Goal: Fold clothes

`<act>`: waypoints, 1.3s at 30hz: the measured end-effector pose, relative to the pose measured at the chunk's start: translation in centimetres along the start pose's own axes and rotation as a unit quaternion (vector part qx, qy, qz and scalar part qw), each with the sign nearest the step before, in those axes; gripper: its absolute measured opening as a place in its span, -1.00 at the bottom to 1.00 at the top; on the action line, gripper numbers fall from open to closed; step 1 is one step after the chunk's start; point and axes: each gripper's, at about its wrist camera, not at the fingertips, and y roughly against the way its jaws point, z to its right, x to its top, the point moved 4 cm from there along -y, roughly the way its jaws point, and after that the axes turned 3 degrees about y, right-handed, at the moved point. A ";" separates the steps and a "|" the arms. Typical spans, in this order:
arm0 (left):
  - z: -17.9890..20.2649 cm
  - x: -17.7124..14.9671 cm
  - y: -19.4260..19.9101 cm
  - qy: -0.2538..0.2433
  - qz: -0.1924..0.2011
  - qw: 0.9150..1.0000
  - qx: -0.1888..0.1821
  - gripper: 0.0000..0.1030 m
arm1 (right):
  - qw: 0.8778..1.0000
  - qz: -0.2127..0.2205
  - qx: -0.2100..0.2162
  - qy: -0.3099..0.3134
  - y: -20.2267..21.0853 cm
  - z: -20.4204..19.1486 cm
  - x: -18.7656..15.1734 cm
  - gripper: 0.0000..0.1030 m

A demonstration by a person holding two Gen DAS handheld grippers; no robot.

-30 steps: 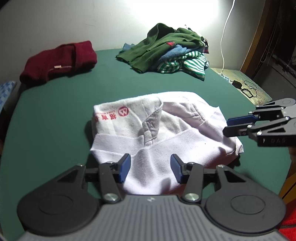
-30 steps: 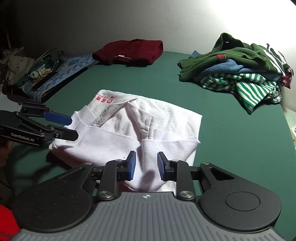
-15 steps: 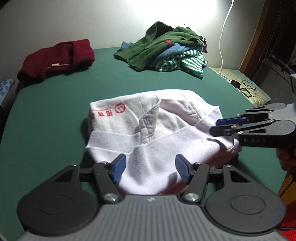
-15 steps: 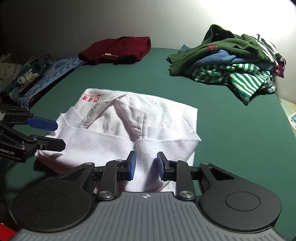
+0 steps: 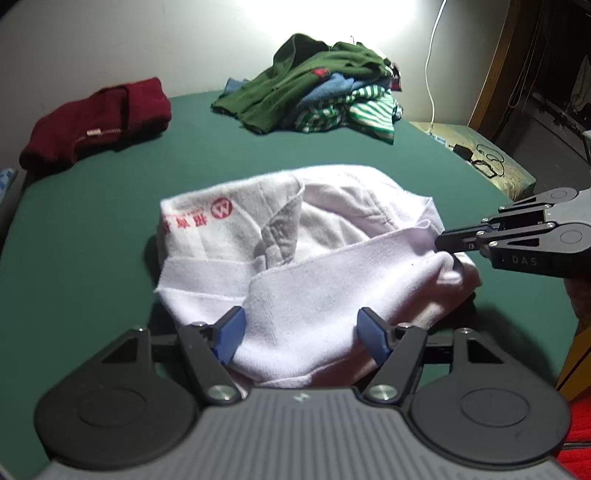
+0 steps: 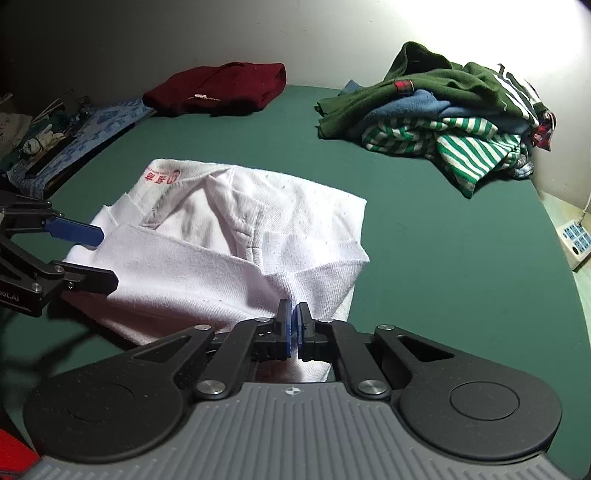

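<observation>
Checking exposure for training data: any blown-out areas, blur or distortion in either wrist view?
Left wrist view: wall blown out at top centre, white shirt motion-blurred near right gripper, fisheye bends the green table edge. Right wrist view: glare top right, left side dark, shirt sharp.

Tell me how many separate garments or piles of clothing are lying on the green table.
3: the white shirt in front, nearest the cameras; the folded maroon garment at the far left; and a mixed pile at the far right, which may hide more pieces.
</observation>
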 end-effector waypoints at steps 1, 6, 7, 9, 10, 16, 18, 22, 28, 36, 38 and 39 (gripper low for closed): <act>0.0 0.0 -0.1 -0.002 -0.002 1.000 0.001 0.34 | 1.000 -0.001 -0.005 0.002 -0.5 -0.1 -0.2 -0.96; 0.3 0.8 1.3 -0.016 0.011 1.000 0.002 0.30 | 1.000 0.001 -0.015 0.016 0.4 -0.3 0.1 -0.77; 0.5 1.1 2.0 -0.016 0.021 1.000 -0.006 0.30 | 1.000 0.006 -0.016 0.016 0.9 -0.1 0.2 -0.73; 0.9 1.7 2.9 -0.016 0.035 0.999 -0.024 0.33 | 1.000 0.027 -0.004 0.012 2.1 0.1 0.8 -0.72; 1.1 1.8 2.9 -0.018 0.038 0.999 -0.031 0.36 | 0.999 0.034 0.006 0.013 2.3 0.0 1.0 -0.72; 0.0 1.1 -1.1 -0.007 -0.001 1.000 -0.009 0.35 | 1.000 0.009 -0.002 0.025 -1.1 -0.9 1.0 -0.73; -0.3 0.9 -1.5 -0.013 -0.001 1.000 0.008 0.36 | 1.000 0.010 -0.012 0.005 -1.8 -0.2 1.2 -0.72; 0.5 1.0 0.1 -0.023 0.005 1.000 0.011 0.33 | 1.000 0.010 -0.008 -0.023 -0.7 0.7 1.3 -0.64; 1.9 -1.1 1.5 -0.030 -0.011 0.999 -0.029 0.44 | 0.998 -0.012 0.053 0.013 1.7 -1.0 -0.3 -0.64; 2.0 -1.3 2.3 -0.063 -0.016 0.998 -0.023 0.43 | 0.997 -0.037 0.056 0.031 2.7 -0.7 -1.0 -0.64; 2.3 -1.0 2.7 -0.064 -0.006 0.997 -0.030 0.46 | 0.998 -0.029 0.052 0.023 3.2 -0.5 -0.8 -0.64; 2.5 -0.9 2.6 -0.065 -0.005 0.997 -0.032 0.47 | 0.998 -0.023 0.050 0.016 3.2 -0.5 -0.8 -0.64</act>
